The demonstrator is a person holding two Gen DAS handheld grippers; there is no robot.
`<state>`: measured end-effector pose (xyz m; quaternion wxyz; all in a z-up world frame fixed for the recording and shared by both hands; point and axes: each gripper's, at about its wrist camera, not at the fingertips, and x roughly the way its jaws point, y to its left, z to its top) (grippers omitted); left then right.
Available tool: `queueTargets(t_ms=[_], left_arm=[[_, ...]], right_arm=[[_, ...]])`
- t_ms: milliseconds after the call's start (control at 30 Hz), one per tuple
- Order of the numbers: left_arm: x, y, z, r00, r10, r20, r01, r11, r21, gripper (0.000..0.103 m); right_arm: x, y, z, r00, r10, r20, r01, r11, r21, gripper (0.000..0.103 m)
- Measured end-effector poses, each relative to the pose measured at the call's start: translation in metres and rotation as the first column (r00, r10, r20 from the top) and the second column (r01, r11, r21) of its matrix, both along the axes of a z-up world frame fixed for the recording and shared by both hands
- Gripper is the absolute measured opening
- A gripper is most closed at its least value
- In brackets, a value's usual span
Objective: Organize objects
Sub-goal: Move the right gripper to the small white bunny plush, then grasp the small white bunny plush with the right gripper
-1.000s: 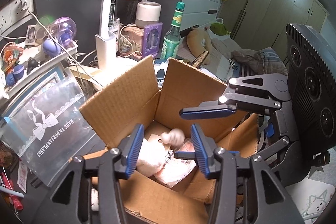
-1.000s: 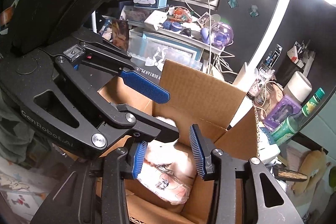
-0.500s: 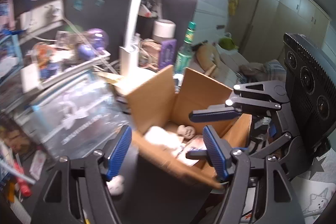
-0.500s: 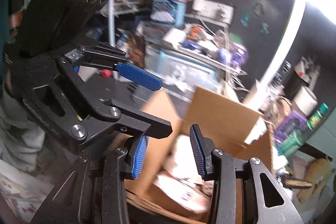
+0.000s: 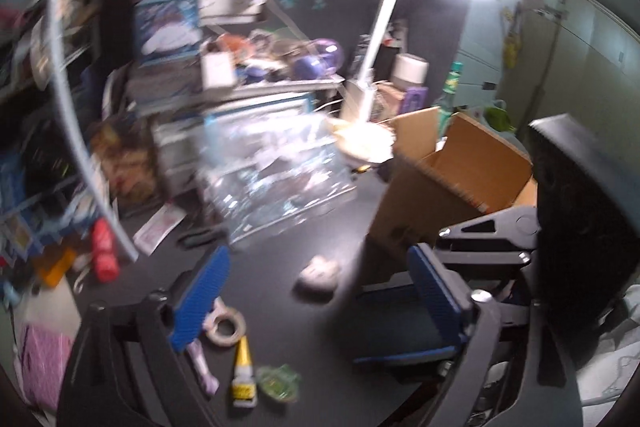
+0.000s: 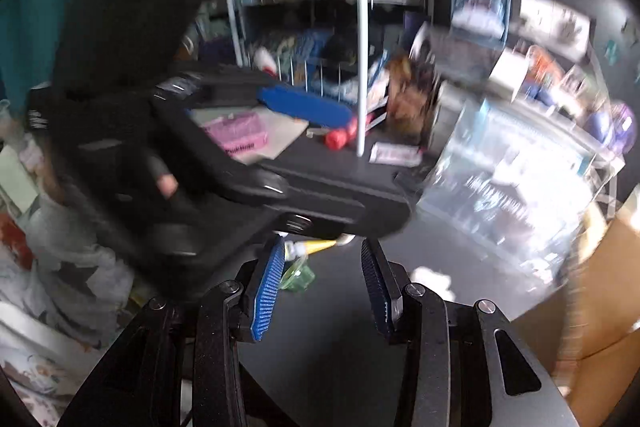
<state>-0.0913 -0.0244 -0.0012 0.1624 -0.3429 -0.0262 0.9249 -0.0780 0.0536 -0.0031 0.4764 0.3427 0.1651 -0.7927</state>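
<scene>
Black desk (image 5: 280, 251), small white toy (image 5: 319, 273) between wide-spread left fingers (image 5: 199, 303), untouched

Your left gripper (image 5: 316, 303) is built from matte black angular links with triangular cut-outs, and each finger carries a ribbed blue pad (image 5: 200, 301). Your right gripper (image 6: 324, 289) matches it: black frame, round silver screw heads at the pivots, and blue pads (image 6: 267, 293) with fine ridges. Seen from the right wrist view, the left unit's black housing bears small white lettering, too blurred to read. A dark fingerless glove covers your left hand (image 6: 162, 183).
</scene>
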Motion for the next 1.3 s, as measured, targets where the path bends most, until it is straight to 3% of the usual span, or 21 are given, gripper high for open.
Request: queueTargets(t_ms=[200, 267, 333, 600, 800, 867, 967, 1300], left_arm=[[0.011, -0.025, -0.035, 0.997, 0.070, 0.022, -0.071, 0.997, 0.034, 0.103], [0.013, -0.029, -0.045, 0.996, 0.085, 0.034, -0.086, 0.995, 0.040, 0.103], [0.013, -0.033, -0.053, 0.995, 0.090, 0.049, -0.092, 0.995, 0.047, 0.103], [0.006, -0.035, -0.066, 0.994, 0.079, 0.074, -0.084, 0.994, 0.074, 0.103], [0.001, -0.036, -0.069, 0.993, 0.082, 0.088, -0.089, 0.993, 0.081, 0.103], [-0.001, -0.036, -0.070, 0.993, 0.080, 0.092, -0.088, 0.992, 0.085, 0.103], [-0.003, -0.033, -0.071, 0.992, 0.073, 0.100, -0.082, 0.993, 0.084, 0.103], [-0.006, -0.023, -0.074, 0.990, 0.041, 0.133, -0.054, 0.994, 0.096, 0.102]], right_arm=[[-0.021, -0.006, -0.058, 0.986, -0.164, -0.005, 0.164, 0.984, 0.063, 0.036], [-0.035, -0.001, -0.074, 0.969, -0.246, -0.009, 0.246, 0.966, 0.081, 0.042], [-0.045, 0.006, -0.084, 0.954, -0.300, -0.008, 0.300, 0.950, 0.089, 0.052], [-0.075, 0.015, -0.105, 0.908, -0.419, -0.009, 0.417, 0.898, 0.139, 0.052], [-0.083, 0.012, -0.108, 0.910, -0.414, -0.002, 0.410, 0.901, 0.144, 0.049], [-0.083, 0.010, -0.107, 0.913, -0.407, -0.009, 0.404, 0.903, 0.148, 0.038], [-0.084, 0.009, -0.107, 0.919, -0.395, -0.014, 0.393, 0.908, 0.148, 0.030], [-0.053, 0.007, -0.084, 0.963, -0.267, -0.014, 0.268, 0.962, 0.051, 0.030]])
